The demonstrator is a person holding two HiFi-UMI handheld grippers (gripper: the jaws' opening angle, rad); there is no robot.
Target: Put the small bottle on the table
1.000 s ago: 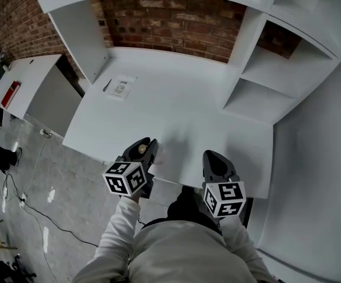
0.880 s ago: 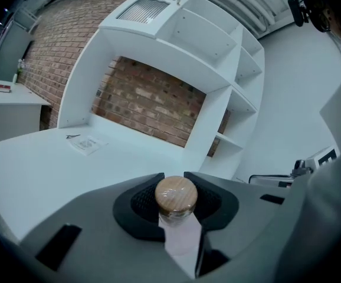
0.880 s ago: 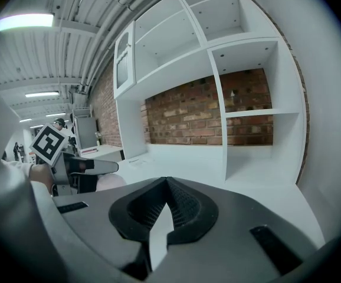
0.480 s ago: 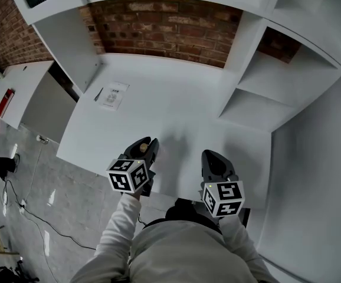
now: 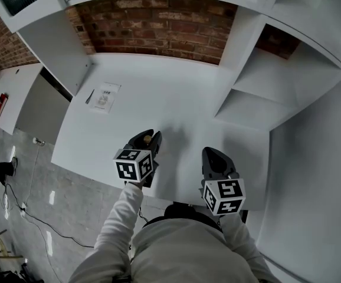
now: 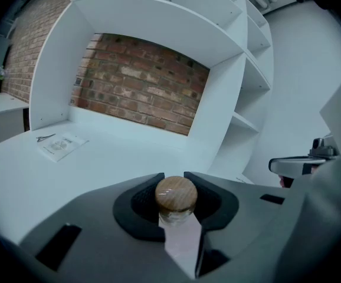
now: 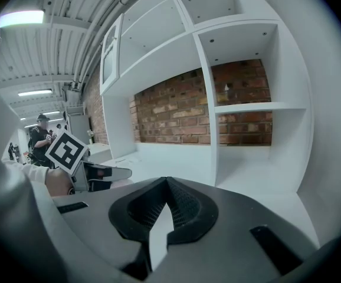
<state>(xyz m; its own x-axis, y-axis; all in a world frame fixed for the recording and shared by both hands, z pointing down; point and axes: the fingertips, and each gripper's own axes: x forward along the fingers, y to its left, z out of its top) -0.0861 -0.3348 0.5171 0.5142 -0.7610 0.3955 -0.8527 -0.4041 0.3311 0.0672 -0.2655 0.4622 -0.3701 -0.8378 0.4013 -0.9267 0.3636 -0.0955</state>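
A small clear bottle (image 6: 175, 200) with a round wooden stopper (image 5: 148, 139) sits upright between the jaws of my left gripper (image 5: 147, 140), which is shut on its neck just under the stopper. That gripper hangs over the near edge of the white table (image 5: 158, 108). My right gripper (image 5: 213, 157) is to its right, also over the table's near edge, with its jaw tips touching and nothing between them (image 7: 166, 192). In the right gripper view the left gripper's marker cube (image 7: 66, 151) shows at the left.
A printed leaflet (image 5: 102, 95) lies on the table's far left. White shelf compartments (image 5: 259, 81) stand at the right, and a brick wall (image 5: 153, 25) backs the table. A lower white cabinet (image 5: 11, 93) stands off to the left over the grey floor.
My left gripper with the bottle has moved a little forward and to the right over the table. The right gripper has hardly moved. The head view has swung slightly to the right.
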